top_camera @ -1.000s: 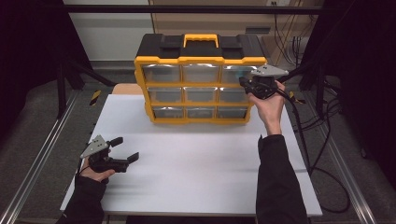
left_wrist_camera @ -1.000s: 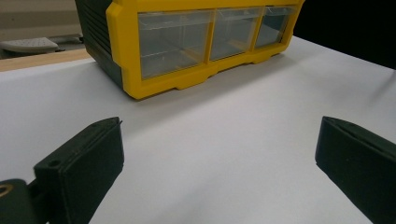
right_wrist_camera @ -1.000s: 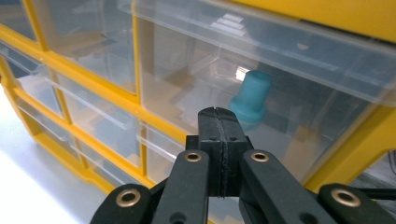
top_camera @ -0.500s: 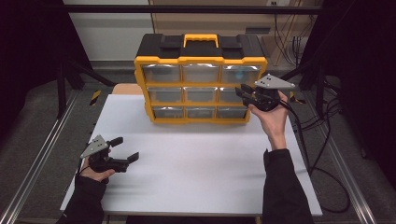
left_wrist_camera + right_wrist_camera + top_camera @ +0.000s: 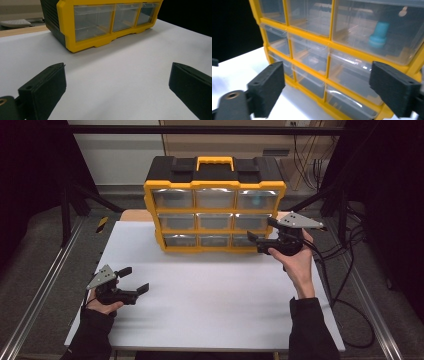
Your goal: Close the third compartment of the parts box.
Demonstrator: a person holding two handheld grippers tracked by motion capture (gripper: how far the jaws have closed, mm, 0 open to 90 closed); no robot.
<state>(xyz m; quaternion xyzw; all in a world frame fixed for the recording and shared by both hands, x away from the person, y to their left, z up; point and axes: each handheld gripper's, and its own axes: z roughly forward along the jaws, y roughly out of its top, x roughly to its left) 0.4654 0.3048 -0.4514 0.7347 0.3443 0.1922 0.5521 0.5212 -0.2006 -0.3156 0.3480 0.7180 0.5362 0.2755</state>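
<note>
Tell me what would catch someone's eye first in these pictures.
First, the yellow and black drawer organizer standing at the far edge of the white table, with nine clear drawers. A blue object sits inside its top right drawer. The right claw, jaws just opened with nothing between them, hovers by the cabinet's lower right drawers, and the left claw rests open near the table's front left.
</note>
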